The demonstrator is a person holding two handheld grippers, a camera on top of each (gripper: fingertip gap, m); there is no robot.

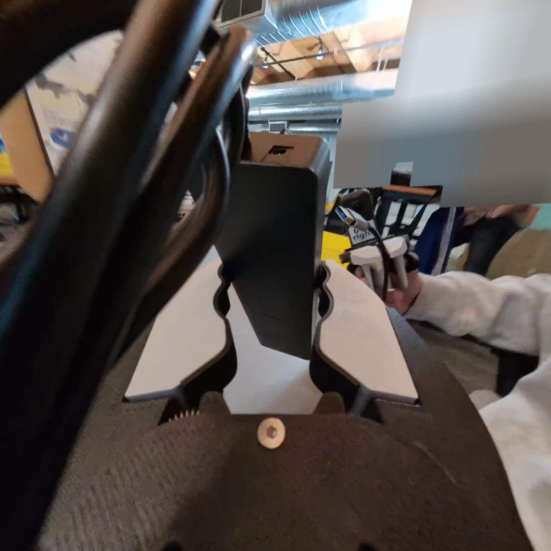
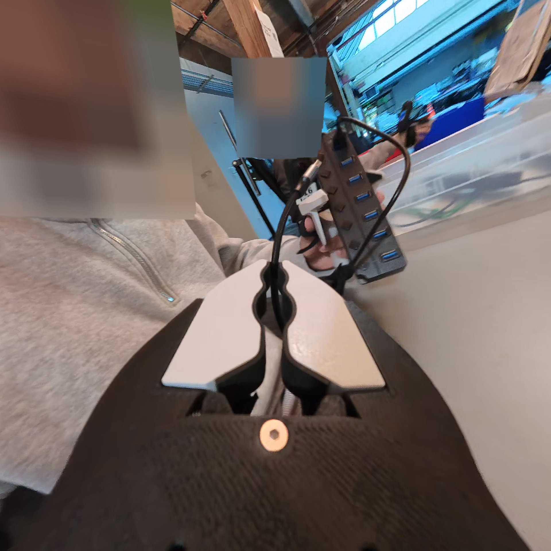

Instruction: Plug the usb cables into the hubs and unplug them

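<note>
My left gripper [image 1: 273,268] is shut on a black USB hub [image 1: 268,253], held upright and seen from its plain back. In the right wrist view the hub [image 2: 365,208] shows a row of several blue ports, with the left gripper [image 2: 316,208] clamped on its side. My right gripper [image 2: 275,266] is shut on a black cable [image 2: 281,226]. The cable's silver plug [image 2: 311,171] points up beside the hub and is in no port. A cable loop [image 2: 401,167] runs from the hub's top end. The right gripper [image 1: 380,252] and plug [image 1: 348,217] also show in the left wrist view.
A white tabletop [image 2: 462,343] lies to the right, with a clear plastic bin [image 2: 477,170] behind it. The person's grey sweatshirt [image 2: 74,298] fills the left. A blurred dark cable loop [image 1: 125,193] crosses close to the left camera. Another person [image 1: 492,238] stands far off.
</note>
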